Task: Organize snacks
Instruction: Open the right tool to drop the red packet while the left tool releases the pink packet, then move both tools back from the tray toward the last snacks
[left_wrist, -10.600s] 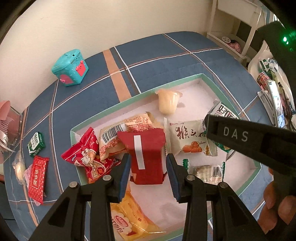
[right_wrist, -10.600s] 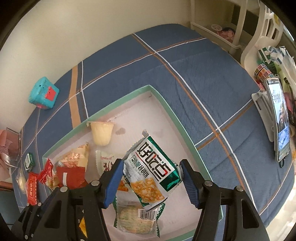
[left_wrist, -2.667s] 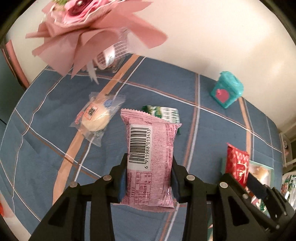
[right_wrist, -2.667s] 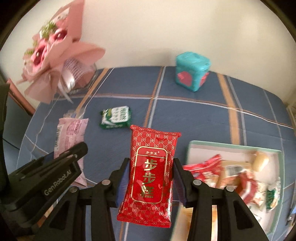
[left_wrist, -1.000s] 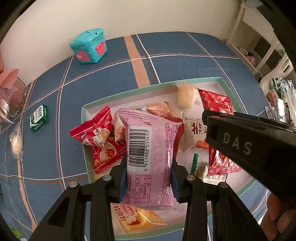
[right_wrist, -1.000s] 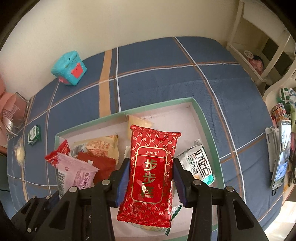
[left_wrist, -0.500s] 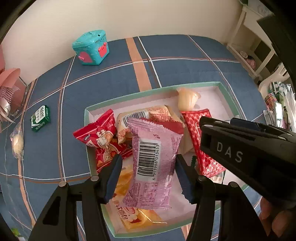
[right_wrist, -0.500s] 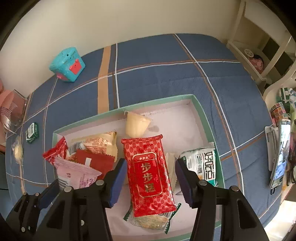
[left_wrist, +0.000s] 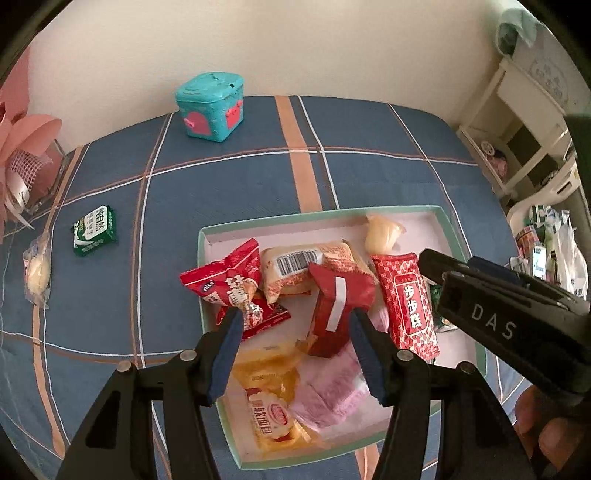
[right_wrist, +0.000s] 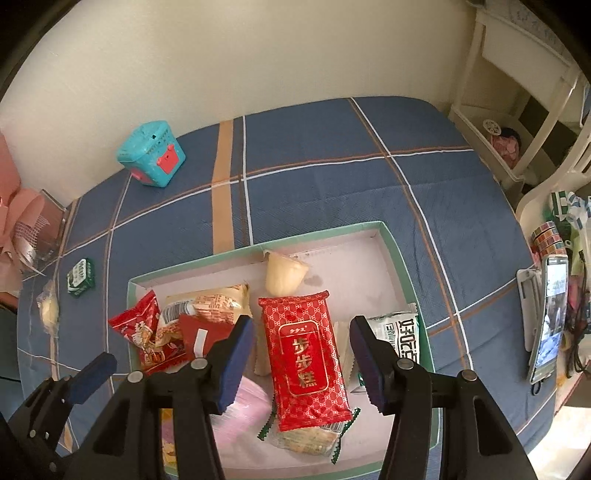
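Observation:
A shallow green-rimmed tray (left_wrist: 207, 236) (right_wrist: 402, 258) on the blue plaid table holds several snack packs. The pink pack (left_wrist: 332, 391) (right_wrist: 243, 410) lies in the tray's near part, below my open, empty left gripper (left_wrist: 295, 354). The long red pack with gold lettering (right_wrist: 303, 354) (left_wrist: 406, 299) lies flat in the tray between the fingers of my open right gripper (right_wrist: 301, 358), which hovers above it. A green pack (left_wrist: 94, 230) (right_wrist: 80, 277) and a clear-wrapped pale snack (left_wrist: 36, 271) (right_wrist: 48, 306) lie on the table left of the tray.
A teal toy box (left_wrist: 210, 105) (right_wrist: 151, 155) stands near the wall. A pink bouquet in a clear vase (left_wrist: 26, 162) is at far left. A phone on a stand (right_wrist: 548, 317) sits at the right table edge, white shelving (right_wrist: 517, 110) beyond.
Both grippers opened and dropped their packs into the tray: the pink pack fell flat under the left gripper, the red pack lies flat under the right. Both grippers have risen slightly.

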